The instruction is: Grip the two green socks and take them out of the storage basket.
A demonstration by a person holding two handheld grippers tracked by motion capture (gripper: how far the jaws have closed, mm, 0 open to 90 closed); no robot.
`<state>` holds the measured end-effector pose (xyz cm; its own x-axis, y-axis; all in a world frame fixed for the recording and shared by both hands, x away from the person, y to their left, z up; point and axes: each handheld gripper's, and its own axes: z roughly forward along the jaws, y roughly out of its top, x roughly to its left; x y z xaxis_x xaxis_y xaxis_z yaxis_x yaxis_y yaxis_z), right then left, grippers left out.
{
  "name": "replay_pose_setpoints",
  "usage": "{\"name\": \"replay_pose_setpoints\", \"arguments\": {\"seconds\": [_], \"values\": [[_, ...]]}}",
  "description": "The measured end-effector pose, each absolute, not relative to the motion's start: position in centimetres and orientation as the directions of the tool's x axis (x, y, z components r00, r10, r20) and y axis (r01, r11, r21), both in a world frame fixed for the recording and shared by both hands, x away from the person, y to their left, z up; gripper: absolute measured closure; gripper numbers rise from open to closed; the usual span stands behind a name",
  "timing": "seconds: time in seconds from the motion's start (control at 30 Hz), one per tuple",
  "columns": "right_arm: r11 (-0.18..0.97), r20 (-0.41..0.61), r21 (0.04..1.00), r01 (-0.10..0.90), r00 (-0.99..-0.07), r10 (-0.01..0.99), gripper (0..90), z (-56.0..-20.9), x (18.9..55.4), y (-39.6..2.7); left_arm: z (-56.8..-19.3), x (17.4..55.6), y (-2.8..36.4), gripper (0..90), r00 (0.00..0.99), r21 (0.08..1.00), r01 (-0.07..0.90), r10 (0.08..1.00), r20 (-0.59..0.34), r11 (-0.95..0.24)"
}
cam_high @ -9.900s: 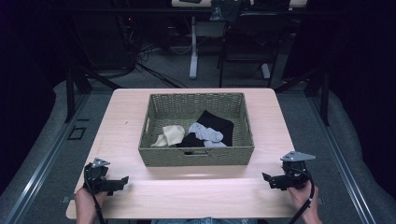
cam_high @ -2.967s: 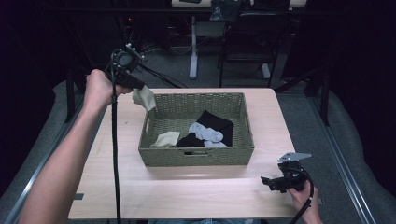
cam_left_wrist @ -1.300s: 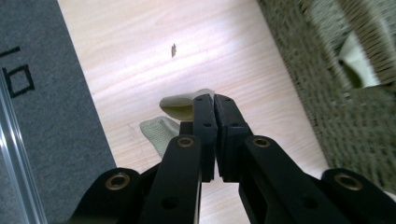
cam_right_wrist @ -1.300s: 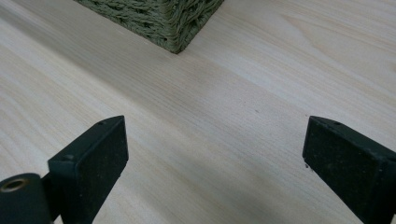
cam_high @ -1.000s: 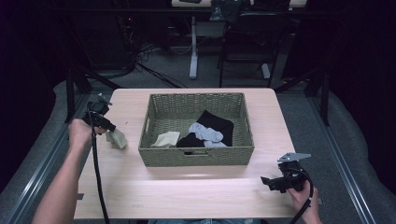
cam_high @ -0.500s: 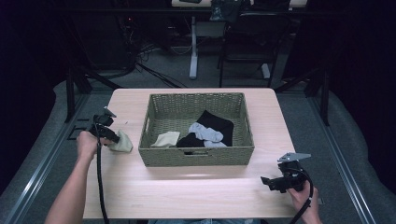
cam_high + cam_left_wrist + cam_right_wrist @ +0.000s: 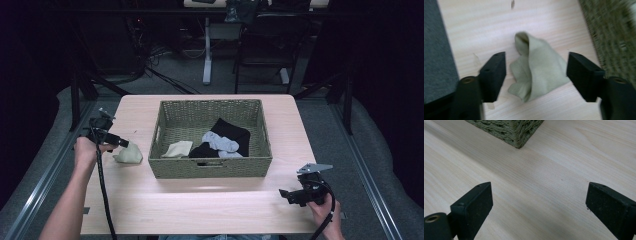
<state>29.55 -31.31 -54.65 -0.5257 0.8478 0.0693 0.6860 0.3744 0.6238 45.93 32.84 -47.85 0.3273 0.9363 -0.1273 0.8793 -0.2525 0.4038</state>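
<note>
My left gripper point(image 7: 536, 75) hangs spread over the beige sock point(image 7: 536, 67) by the tabletop's left edge, letting it lie; my right gripper point(image 7: 539, 207) waits spread too.

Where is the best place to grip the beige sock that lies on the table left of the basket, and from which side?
Probably from above, at the raised fold of the beige sock: it stands up off the table, so the jaws can close across it. The left gripper hangs open over it; its flat lower edge offers less to pinch.
</note>
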Motion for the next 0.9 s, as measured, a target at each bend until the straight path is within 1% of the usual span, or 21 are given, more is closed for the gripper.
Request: {"name": "replay_pose_setpoints", "arguments": {"seconds": [0.1, 0.2, 0.27, 0.37, 0.53, 0.67, 0.9], "values": [[0.374, 0.071, 0.623, 0.687, -0.526, 0.848, 6.6, -54.7, 29.6, -31.3, -45.3, 45.5, 32.4, 20.1, 0.348, 0.439, 0.857, 0.931, -0.108, -0.269], [0.373, 0.071, 0.624, 0.687, -0.526, 0.848, 6.7, -54.7, 29.6, -31.3, -43.0, 45.1, 31.7, 15.1, 0.362, 0.470, 0.838, 0.927, -0.100, -0.277], [0.374, 0.072, 0.624, 0.686, -0.526, 0.847, 6.7, -54.6, 29.6, -31.3, -41.6, 44.9, 31.2, 14.5, 0.377, 0.492, 0.821, 0.923, -0.083, -0.291], [0.374, 0.071, 0.623, 0.687, -0.526, 0.848, 6.6, -54.7, 29.6, -31.3, -39.8, 44.8, 30.2, 8.5, 0.389, 0.514, 0.804, 0.918, -0.074, -0.300], [0.374, 0.071, 0.624, 0.686, -0.526, 0.847, 6.7, -54.7, 29.6, -31.3, -37.8, 44.9, 28.1, 5.9, 0.434, 0.541, 0.770, 0.900, -0.052, -0.340], [0.381, 0.069, 0.619, 0.687, -0.530, 0.845, 6.7, -54.7, 29.6, -31.3, -37.2, 45.3, 26.2, 0.8, 0.455, 0.539, 0.760, 0.889, -0.041, -0.364], [0.376, 0.070, 0.623, 0.686, -0.528, 0.847, 6.7, -54.7, 29.6, -31.3, -37.0, 45.8, 22.1, 0.5, 0.520, 0.543, 0.721, 0.854, -0.014, -0.430]]}}
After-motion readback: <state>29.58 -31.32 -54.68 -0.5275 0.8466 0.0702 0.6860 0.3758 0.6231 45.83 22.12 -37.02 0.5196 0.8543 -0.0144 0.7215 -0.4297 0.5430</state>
